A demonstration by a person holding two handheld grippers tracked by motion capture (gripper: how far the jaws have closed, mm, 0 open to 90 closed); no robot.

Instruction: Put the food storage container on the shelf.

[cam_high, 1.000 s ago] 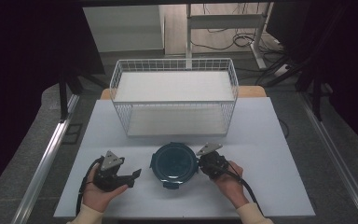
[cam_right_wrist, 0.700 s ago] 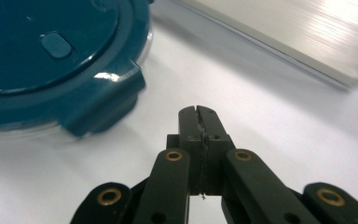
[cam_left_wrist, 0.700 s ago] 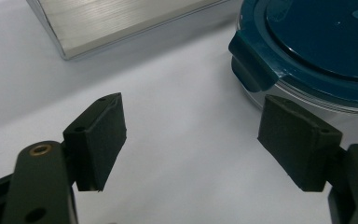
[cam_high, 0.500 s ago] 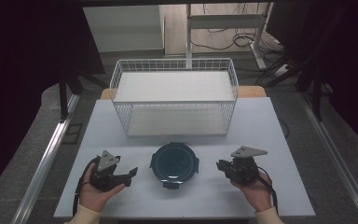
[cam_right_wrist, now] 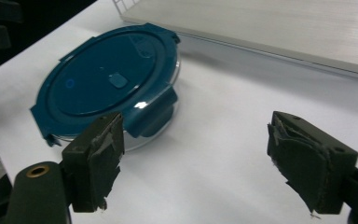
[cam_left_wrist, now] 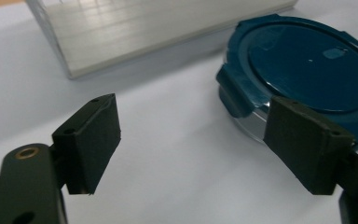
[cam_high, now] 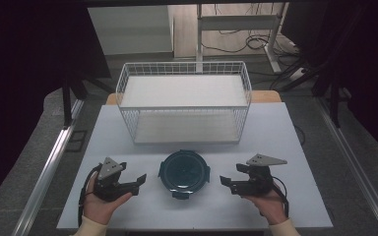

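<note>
Both grippers have backed off from the round blue box since a second ago. On the left, the left gripper has just opened its jaws wide, with nothing in them. The box sits shut in the middle of the table, in front of the wire basket. The right gripper let go, moved right, and its jaws have just opened wide. The box looks ready to lift.

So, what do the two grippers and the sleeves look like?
Both the left gripper and the right gripper are black, each with a grey three-cornered plate on top, two blocky jaws and a black trailing cable. The sleeve cuffs are cream.
</note>
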